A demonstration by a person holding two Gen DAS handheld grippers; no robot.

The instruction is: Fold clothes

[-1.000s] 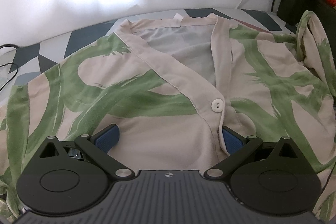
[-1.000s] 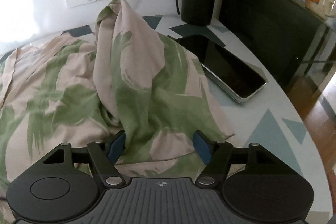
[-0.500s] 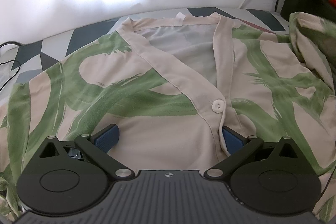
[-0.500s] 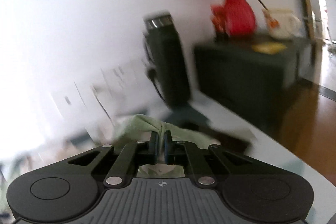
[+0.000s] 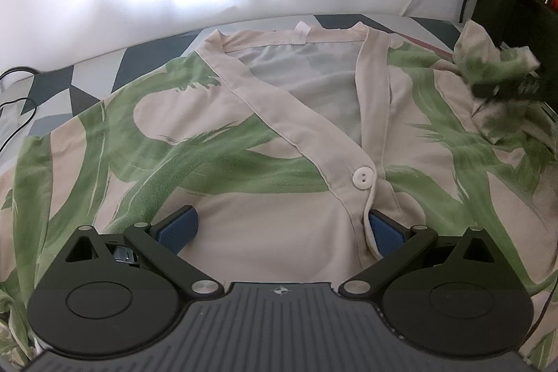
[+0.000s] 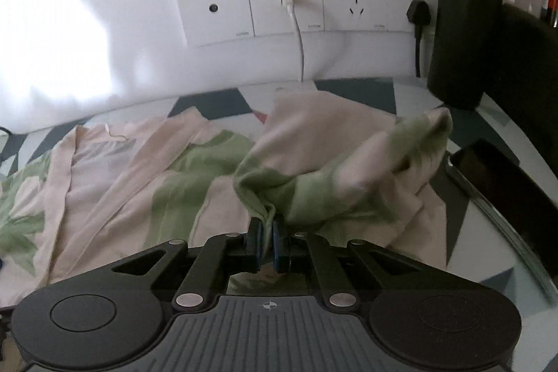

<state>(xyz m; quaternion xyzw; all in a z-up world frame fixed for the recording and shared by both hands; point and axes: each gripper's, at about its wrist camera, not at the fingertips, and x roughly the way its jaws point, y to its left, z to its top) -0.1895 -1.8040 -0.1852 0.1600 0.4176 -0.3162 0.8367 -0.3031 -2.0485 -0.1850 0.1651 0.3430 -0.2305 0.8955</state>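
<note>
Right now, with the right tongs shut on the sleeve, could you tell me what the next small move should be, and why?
Probably carry the sleeve leftward over the shirt front: the right tongs grip it lifted, while the left tongs hover open.

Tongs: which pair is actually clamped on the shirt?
The right tongs, blue pads pinched shut on a raised fold of the green-and-cream shirt. The left tongs are spread wide open over it.

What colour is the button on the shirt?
White, on the button; clearest in the left wrist view.

patterned table [image 5: 80, 86] bearing shirt [image 5: 216, 156], phone [image 6: 505, 183]
</note>
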